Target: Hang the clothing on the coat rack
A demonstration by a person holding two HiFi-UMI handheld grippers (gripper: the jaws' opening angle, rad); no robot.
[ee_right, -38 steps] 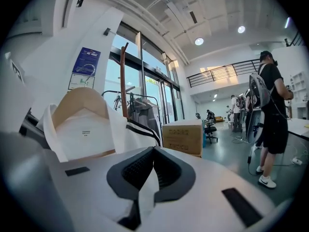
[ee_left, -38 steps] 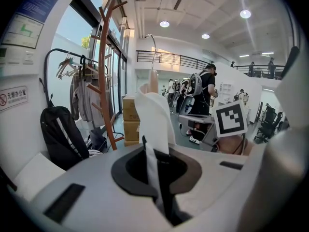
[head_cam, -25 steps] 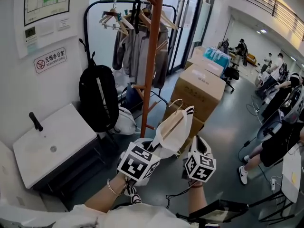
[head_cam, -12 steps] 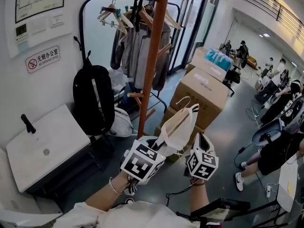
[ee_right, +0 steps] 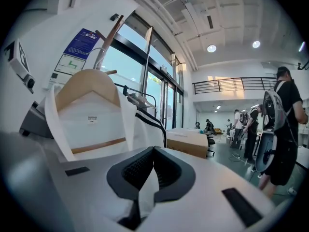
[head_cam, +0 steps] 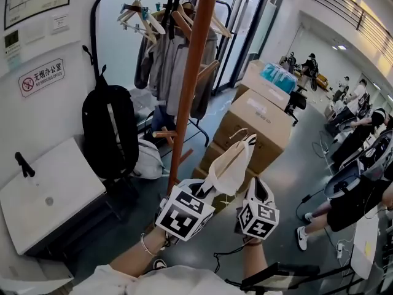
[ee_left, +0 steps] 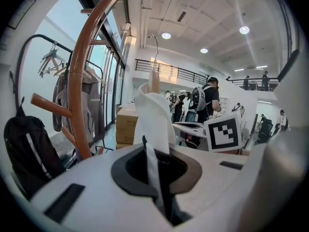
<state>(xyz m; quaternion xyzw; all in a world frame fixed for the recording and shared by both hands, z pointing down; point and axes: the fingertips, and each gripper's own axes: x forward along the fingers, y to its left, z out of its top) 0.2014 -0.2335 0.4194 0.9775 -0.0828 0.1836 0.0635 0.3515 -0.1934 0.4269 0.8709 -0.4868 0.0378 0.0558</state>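
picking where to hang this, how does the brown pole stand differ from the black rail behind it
The brown stand is a single wooden pole with short pegs; the black rail is a bent metal tube frame. The brown stand's pegs in view are bare, while the black rail carries hangers and grey jackets. The brown stand is nearer the camera than the black rail. Both stand by the white wall.

coat rack (head_cam: pixel 189 85) top: cut off | clothing (head_cam: pixel 231 165) lower end: hidden | wall chart (head_cam: pixel 37 2): cut off
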